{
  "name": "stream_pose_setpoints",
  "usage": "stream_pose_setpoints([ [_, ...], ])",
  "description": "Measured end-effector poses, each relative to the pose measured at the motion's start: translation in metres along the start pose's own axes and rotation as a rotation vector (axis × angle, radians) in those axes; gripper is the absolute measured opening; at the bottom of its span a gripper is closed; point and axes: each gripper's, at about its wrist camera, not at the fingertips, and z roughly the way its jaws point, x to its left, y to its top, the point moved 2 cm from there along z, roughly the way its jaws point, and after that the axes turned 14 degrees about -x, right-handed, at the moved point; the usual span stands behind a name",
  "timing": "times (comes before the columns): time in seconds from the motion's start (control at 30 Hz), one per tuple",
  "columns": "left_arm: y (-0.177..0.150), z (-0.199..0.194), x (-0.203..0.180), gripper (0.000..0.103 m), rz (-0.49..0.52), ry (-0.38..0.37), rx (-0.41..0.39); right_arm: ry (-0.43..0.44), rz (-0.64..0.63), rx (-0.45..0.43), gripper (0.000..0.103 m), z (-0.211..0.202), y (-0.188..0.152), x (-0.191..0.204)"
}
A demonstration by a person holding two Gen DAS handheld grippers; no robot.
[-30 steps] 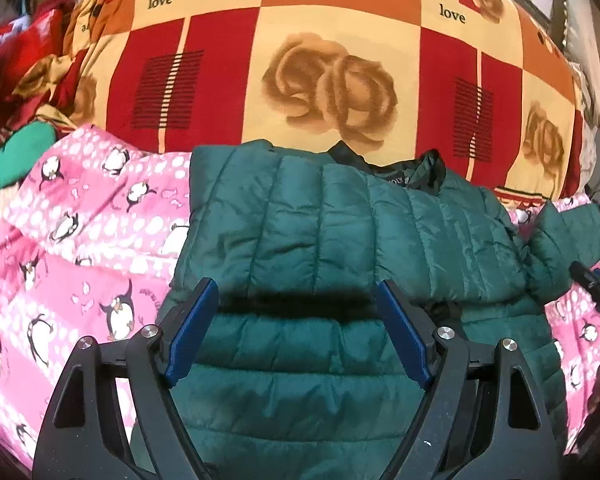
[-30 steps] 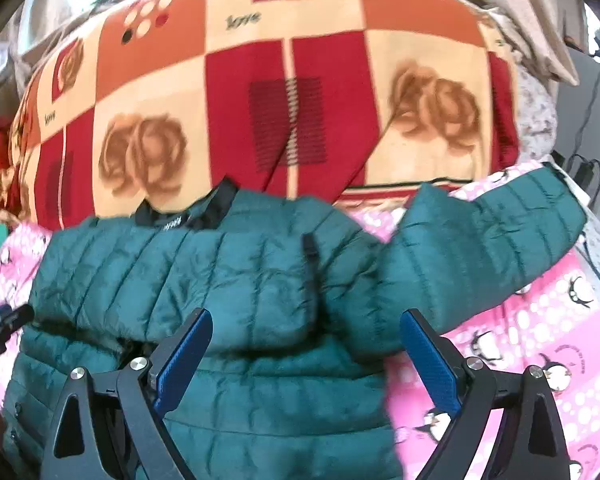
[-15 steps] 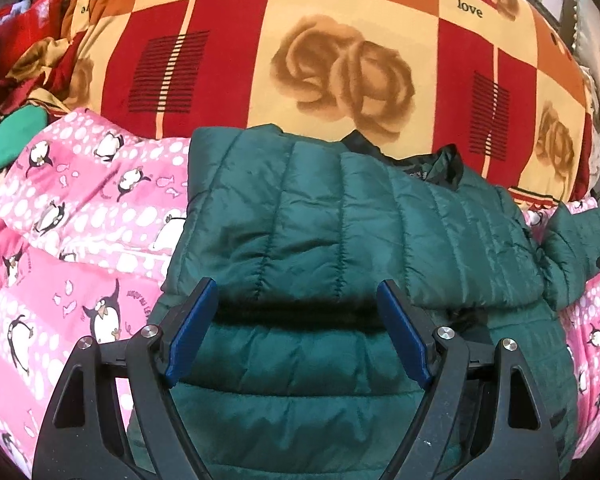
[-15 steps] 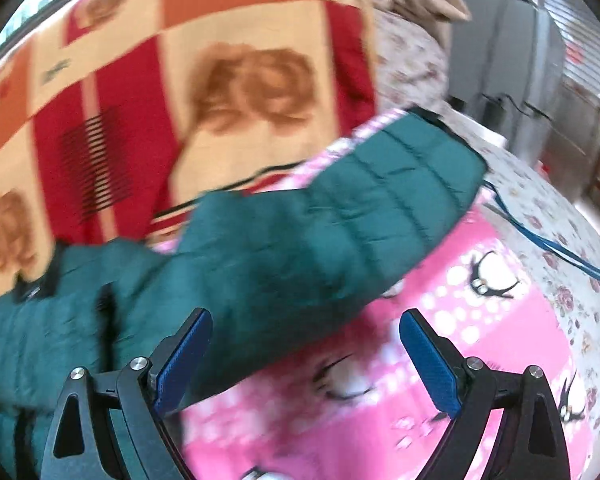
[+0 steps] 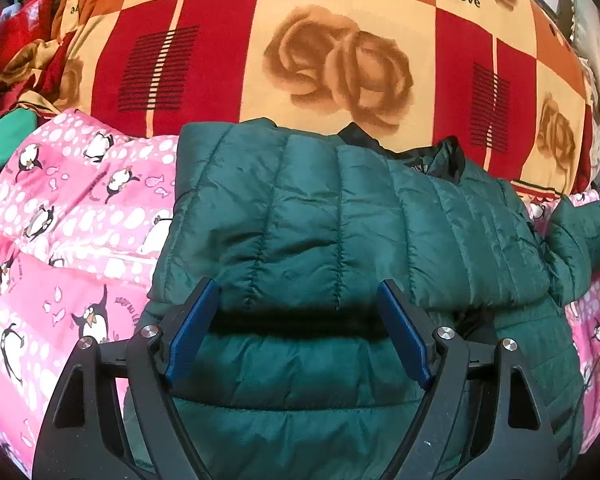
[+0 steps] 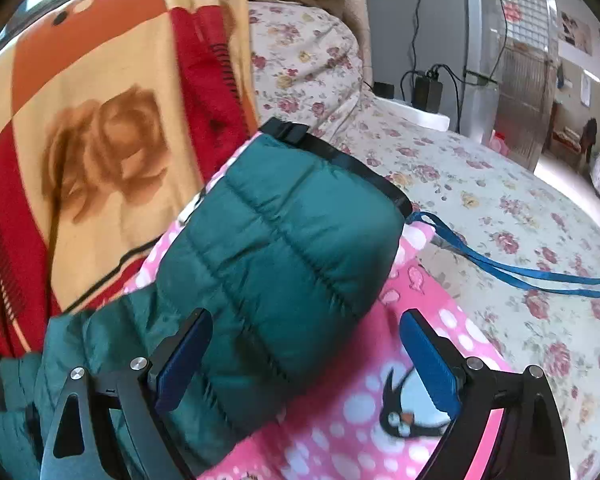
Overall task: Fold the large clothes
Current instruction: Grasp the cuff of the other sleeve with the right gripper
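Green quilted jacket (image 5: 340, 216) lies on the pink penguin blanket (image 5: 60, 240), its collar toward the red-and-orange rose blanket (image 5: 340, 52) heaped along the far edge. Left side of the jacket is folded over the body, a dark crease running across just past the left gripper (image 5: 296, 320). That gripper hangs low over the jacket's middle, its 2 blue-padded fingers (image 5: 190, 328) spread wide, nothing between them. Right gripper (image 6: 306, 360) also spread wide; the jacket's sleeve (image 6: 284, 248) lies in the gap, close to the left finger, though contact is hard to judge in the blur. The sleeve reaches out toward the right edge of the pink blanket, black cuff (image 6: 340, 156) at its far end. Past the cuff, a blue strap (image 6: 520, 272) trails over the floral sheet (image 6: 480, 200).
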Motion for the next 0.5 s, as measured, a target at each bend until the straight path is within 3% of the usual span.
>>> stream_pose_setpoints([
  [0.07,-0.001,0.002,0.000,0.082,0.006,0.006,-0.002,0.007,-0.008,-0.013,0.087,0.006,0.003,0.000],
  [0.13,-0.001,0.004,0.000,0.082,0.006,0.009,0.005,0.016,-0.019,-0.011,0.055,0.013,0.004,0.001],
  [0.23,-0.001,0.004,-0.001,0.082,0.007,0.009,0.004,0.030,0.012,-0.028,0.031,0.013,0.006,-0.003],
  [0.4,0.001,0.001,0.002,0.082,0.002,0.011,-0.003,0.147,0.094,-0.069,0.015,-0.011,0.010,-0.010],
  [0.5,0.003,-0.002,0.005,0.082,-0.009,0.019,-0.012,0.209,0.084,-0.088,0.014,-0.031,0.011,-0.001],
])
